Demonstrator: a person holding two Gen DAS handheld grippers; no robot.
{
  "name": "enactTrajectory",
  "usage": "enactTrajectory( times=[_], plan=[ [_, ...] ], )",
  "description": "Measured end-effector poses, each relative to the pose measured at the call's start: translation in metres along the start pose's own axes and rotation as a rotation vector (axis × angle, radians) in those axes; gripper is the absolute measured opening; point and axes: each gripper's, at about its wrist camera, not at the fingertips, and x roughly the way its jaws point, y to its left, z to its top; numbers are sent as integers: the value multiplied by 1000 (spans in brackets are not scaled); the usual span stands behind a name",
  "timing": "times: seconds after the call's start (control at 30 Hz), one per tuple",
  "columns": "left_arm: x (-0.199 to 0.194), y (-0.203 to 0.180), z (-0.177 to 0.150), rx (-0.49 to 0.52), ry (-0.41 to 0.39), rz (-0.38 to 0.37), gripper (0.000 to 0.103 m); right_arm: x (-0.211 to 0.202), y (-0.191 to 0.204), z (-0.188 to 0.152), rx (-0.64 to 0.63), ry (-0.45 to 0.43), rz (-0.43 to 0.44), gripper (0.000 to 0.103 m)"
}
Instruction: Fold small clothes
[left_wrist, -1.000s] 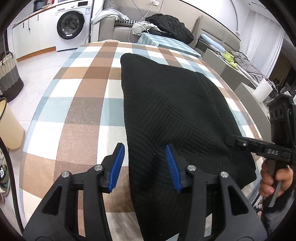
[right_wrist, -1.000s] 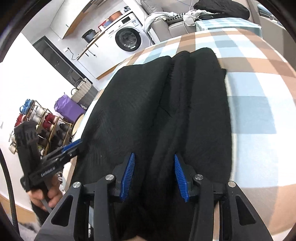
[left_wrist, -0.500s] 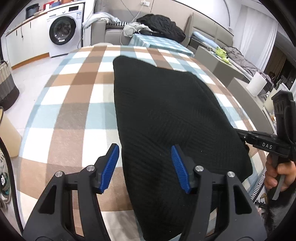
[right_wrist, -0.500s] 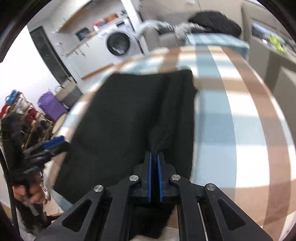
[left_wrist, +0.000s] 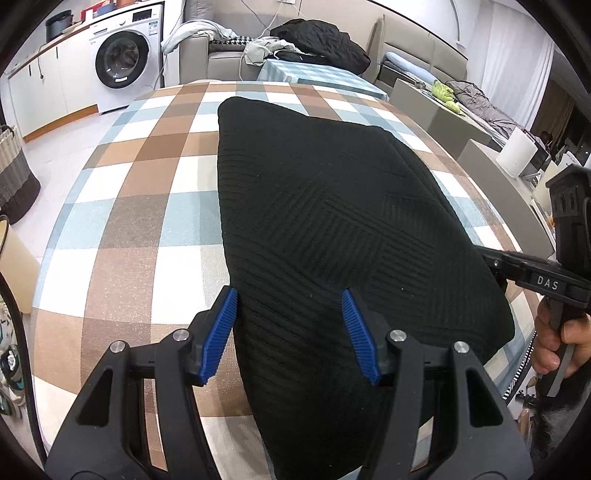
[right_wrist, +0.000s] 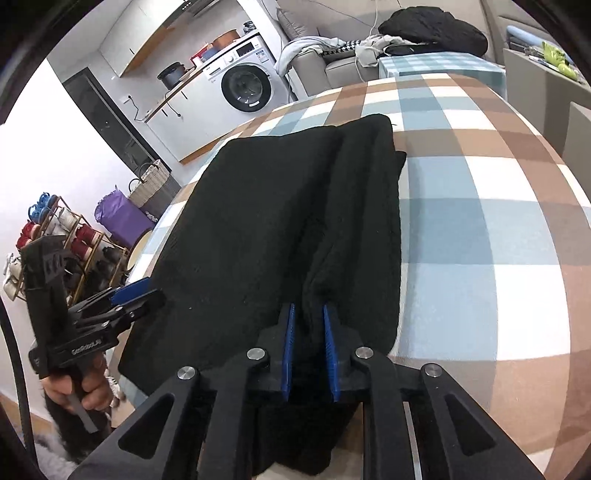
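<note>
A black knitted garment (left_wrist: 325, 206) lies folded lengthwise on the checked tablecloth (left_wrist: 147, 184). My left gripper (left_wrist: 288, 295) hovers open over its near left edge, with cloth under the gap and nothing pinched. In the right wrist view the garment (right_wrist: 251, 221) shows a raised fold along its right side. My right gripper (right_wrist: 308, 308) has that fold between its blue pads; the jaws are opening slightly but still press on the cloth. The right gripper (left_wrist: 495, 258) also shows at the garment's right edge, and the left gripper (right_wrist: 136, 291) at its left edge.
The tablecloth (right_wrist: 480, 221) spreads bare to the garment's right. A washing machine (left_wrist: 125, 62), a sofa with piled clothes (left_wrist: 317, 40) and a woven basket (left_wrist: 14, 177) stand beyond the table. A shelf rack (right_wrist: 55, 236) is on the floor to the left.
The right gripper went from open over the fold to pinching it, then eased a little. The left gripper's jaws spread wider and shifted slightly along the garment's near edge.
</note>
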Motion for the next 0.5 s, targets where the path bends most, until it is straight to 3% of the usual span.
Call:
enactTrajectory(
  times=[0.03,0.17,0.3,0.37,0.43,0.5],
  plan=[
    [0,0,0,-2,-1,-1,56,-3,4,0,-20,-12,3,5],
    [-1,0,2,-1,-5,-6,56,-23,8,3,-42,-71,-36,4],
    [1,0,4,5,-4,-7,56,-8,-4,4,-35,23,-80,5],
    [-1,1,6,6,-8,-10,56,-10,-7,12,-15,9,-62,13],
    [-2,3,9,2,-14,-15,56,-16,-5,27,-13,-39,-56,31],
    [-3,5,12,-2,-21,-13,56,-14,-2,42,-9,-63,-36,35]
  ],
)
